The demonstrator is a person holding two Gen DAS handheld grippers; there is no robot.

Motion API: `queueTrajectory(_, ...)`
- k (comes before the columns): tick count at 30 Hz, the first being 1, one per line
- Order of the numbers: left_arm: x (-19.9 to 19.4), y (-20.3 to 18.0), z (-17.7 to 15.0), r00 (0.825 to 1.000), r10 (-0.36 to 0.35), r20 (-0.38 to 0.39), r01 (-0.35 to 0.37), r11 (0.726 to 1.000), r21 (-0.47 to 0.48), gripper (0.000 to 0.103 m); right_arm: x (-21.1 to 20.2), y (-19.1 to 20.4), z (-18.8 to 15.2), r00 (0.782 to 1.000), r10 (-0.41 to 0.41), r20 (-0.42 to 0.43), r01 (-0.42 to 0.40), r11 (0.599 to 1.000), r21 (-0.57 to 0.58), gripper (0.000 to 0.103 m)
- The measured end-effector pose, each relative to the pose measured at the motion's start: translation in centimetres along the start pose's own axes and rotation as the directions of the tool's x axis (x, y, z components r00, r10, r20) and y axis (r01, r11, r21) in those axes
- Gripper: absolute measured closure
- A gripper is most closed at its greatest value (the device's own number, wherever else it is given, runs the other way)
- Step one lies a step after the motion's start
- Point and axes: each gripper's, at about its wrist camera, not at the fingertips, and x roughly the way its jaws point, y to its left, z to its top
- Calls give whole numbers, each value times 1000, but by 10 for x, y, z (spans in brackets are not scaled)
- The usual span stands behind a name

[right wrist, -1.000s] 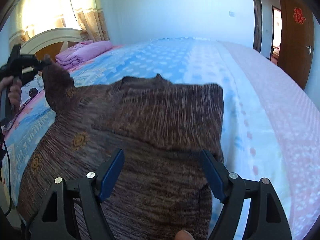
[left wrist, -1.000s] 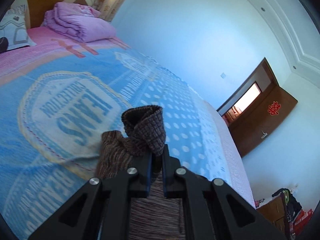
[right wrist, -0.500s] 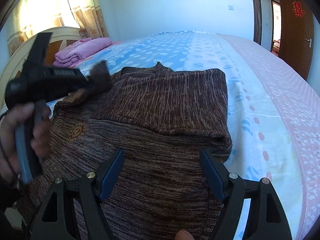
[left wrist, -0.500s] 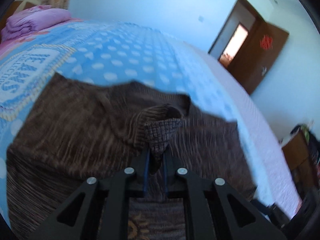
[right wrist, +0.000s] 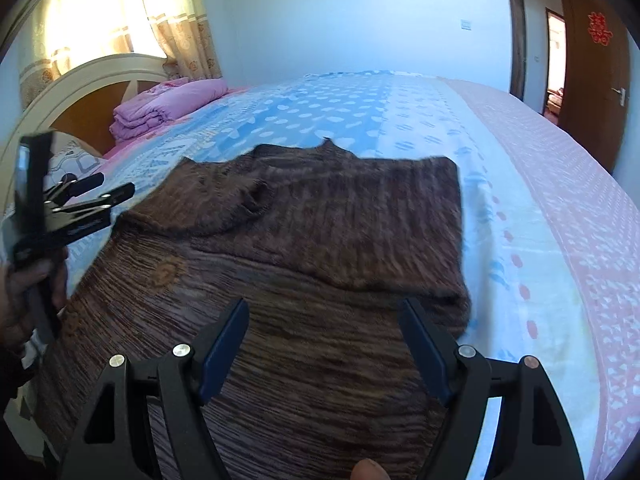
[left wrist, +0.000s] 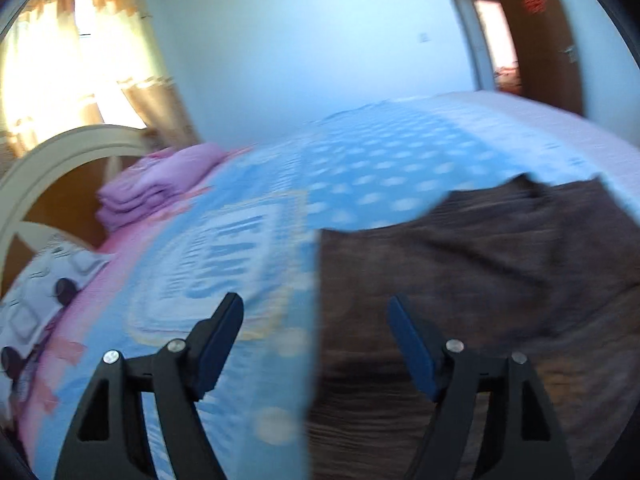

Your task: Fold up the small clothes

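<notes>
Brown knit sweater (right wrist: 304,248) lies flat on the bed (right wrist: 540,208), on the blue dotted sheet. Both sleeves are folded in over the body; the left sleeve's cuff (right wrist: 256,196) rests near the middle, below the neckline. A small orange motif (right wrist: 166,272) shows on the left front.

Left gripper (left wrist: 316,332): jaws have just been opening, now wide, nothing between them. Its left finger is over the sheet, the right one over the sweater's left edge. That view is blurred, so no contact can be read. In the right wrist view the same gripper (right wrist: 110,190) sits just off the sweater's left shoulder, held by a hand (right wrist: 28,292) at the frame's left edge.

Right gripper (right wrist: 322,344): fingers wide, empty, hovering over the lower part of the sweater; touching or not, cannot tell. A fingertip (right wrist: 366,470) peeks in at the bottom edge.

Background: folded pink blanket (right wrist: 160,106) near the headboard (right wrist: 72,92), patterned pillow (left wrist: 40,292) beside it, curtains (right wrist: 120,12) at the window, brown door (right wrist: 592,80) on the right with a red ornament (right wrist: 600,28).
</notes>
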Motion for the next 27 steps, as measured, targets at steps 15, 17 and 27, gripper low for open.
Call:
queueTrajectory(15, 59, 13, -18, 978, -21, -206, 13, 999, -36, 24, 136, 113, 96, 972, -93, -215, 41, 972, -232, 26)
queueTrajectory(17, 58, 16, -21, 978, -34, -208, 23, 998, -54, 22, 154, 101, 105, 955, -183, -235, 128, 964, -233, 26)
queueTrajectory(27, 64, 27, -23, 973, -80, -218, 53, 991, -125, 16, 102, 43, 128, 966, -248, -78, 242, 967, -77, 26)
